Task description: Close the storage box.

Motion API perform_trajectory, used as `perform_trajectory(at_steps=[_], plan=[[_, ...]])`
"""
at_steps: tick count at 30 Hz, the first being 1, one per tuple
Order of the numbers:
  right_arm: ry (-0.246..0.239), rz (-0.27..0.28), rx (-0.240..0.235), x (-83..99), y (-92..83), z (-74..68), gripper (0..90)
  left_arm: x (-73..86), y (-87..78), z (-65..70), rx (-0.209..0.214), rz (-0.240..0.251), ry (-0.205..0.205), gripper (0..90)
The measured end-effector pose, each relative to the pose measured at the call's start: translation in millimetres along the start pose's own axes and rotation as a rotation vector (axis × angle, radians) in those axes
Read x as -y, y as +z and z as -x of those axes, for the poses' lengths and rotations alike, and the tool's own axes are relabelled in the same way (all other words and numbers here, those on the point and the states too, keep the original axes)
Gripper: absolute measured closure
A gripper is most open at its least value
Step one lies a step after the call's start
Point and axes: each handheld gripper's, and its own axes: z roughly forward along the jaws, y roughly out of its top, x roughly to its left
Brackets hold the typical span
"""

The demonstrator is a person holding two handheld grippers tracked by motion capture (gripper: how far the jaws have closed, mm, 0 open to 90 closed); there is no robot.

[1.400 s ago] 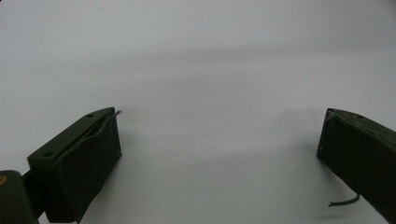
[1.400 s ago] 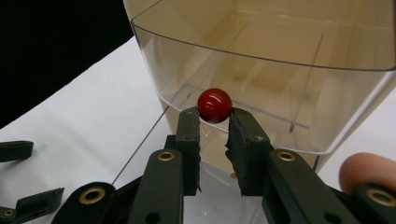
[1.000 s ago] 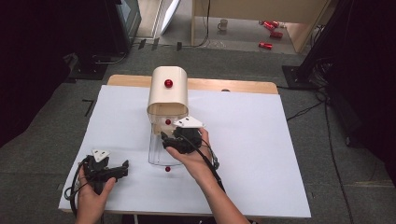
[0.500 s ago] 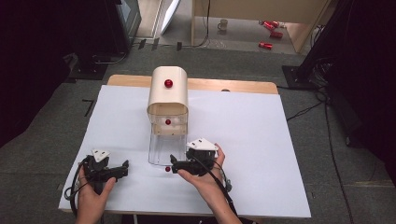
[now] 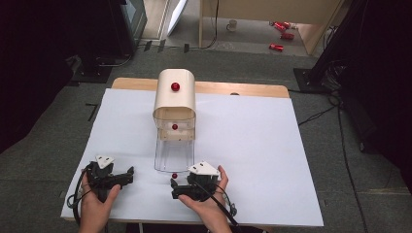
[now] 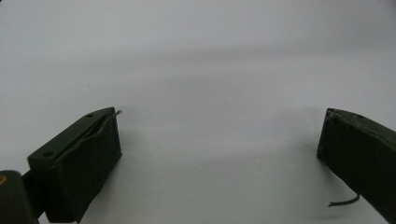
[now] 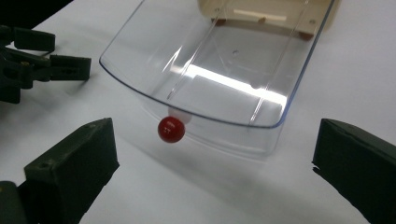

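now the right claw (image 5: 180, 188) sat with jaws spread wide, having just opened, nothing between them, just near of the clear drawer (image 5: 174, 154) and its red knob (image 7: 171, 129), pulled out from the beige cabinet (image 5: 175, 97). the left claw (image 5: 127, 175) rested agape on the white surface (image 5: 252, 145), near left.

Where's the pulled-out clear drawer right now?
In the high view the clear drawer juts toward the person from the beige cabinet, mid-table. Its red knob sits just ahead of the open right gripper.
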Motion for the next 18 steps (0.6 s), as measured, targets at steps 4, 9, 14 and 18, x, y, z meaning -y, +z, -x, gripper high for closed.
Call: perform_trajectory(at_steps=[4,9,14,18], plan=[[0.029,-0.021,0.01,7.3,9.0,-3.3,0.1,0.0,0.0,0.0,0.0,0.0,0.0,0.0],[0.042,-0.028,0.023,13.4,17.6,-9.6,5.0,0.0,0.1,0.0,0.0,0.0,0.0,0.0],[0.087,-0.022,0.086,17.8,23.2,-12.6,14.9,0.0,0.0,0.0,0.0,0.001,0.0,0.0],[0.098,-0.013,0.101,19.4,22.8,-13.6,18.7,0.1,0.0,0.0,0.0,0.001,0.0,0.0]])
